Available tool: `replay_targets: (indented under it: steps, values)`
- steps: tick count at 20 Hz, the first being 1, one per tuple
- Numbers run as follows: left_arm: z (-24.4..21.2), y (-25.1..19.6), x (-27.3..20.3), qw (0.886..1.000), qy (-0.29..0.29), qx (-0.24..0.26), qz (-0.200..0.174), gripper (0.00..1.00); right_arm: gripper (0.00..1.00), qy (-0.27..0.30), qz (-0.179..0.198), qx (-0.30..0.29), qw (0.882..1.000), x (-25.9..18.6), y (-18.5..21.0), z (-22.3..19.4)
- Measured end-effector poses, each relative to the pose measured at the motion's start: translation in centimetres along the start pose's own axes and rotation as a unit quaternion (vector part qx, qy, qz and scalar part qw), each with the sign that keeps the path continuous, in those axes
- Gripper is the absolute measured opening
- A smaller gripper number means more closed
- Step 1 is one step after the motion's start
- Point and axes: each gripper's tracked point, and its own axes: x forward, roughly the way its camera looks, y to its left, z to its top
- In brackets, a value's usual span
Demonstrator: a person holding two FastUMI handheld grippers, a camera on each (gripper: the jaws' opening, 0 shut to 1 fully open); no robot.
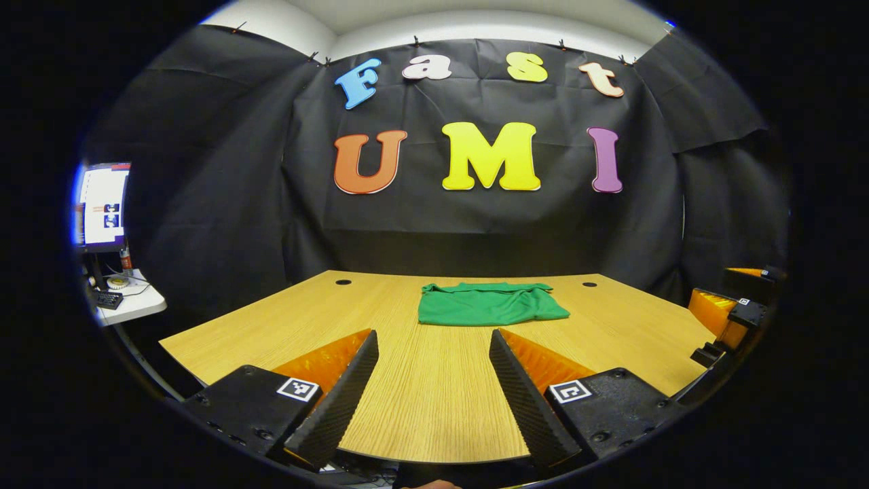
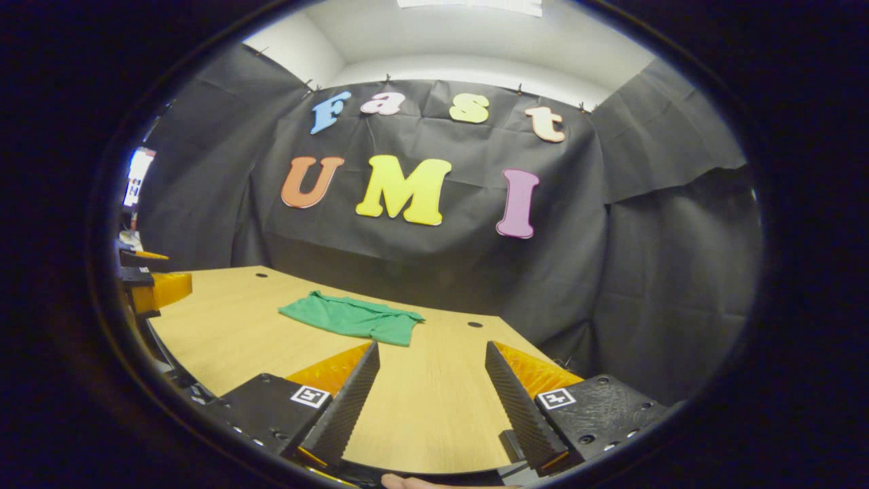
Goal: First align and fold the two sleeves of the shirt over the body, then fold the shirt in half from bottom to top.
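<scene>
Both our tools, left [image 1: 434, 380] and right [image 2: 431, 394], hang wide and empty while the soft, floppy green shirt [image 1: 490, 304] sits at twelve o'clock mid-tabletop [image 1: 434, 407], looking maybe already folded, so we'd pinch near corners.

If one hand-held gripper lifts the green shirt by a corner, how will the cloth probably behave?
The green shirt lies flat with soft wrinkles, so it is probably floppy and would hang down and unfold when lifted by one corner. It looks thin, so likely light. On the smooth wooden table, a push would probably bunch it up or slide it, not move it as one stiff piece.
</scene>
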Motion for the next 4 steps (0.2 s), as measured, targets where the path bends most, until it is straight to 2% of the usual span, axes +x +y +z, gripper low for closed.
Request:
replay_targets:
  steps: [2,3,4]
  values:
    - [-0.5,0.0,0.1,1.000,0.003,-0.004,-0.004,1.00,0.93,0.007,0.010,0.011,1.000,-0.3,0.5,-0.2]
    - [-0.9,0.0,0.2,1.000,0.008,-0.008,-0.007,1.00,0.98,0.012,0.015,0.020,1.000,-0.1,0.6,-0.3]
    - [-1.4,0.1,0.4,1.000,0.012,-0.013,-0.009,1.00,0.97,0.012,0.012,0.022,1.000,0.0,0.4,-0.2]
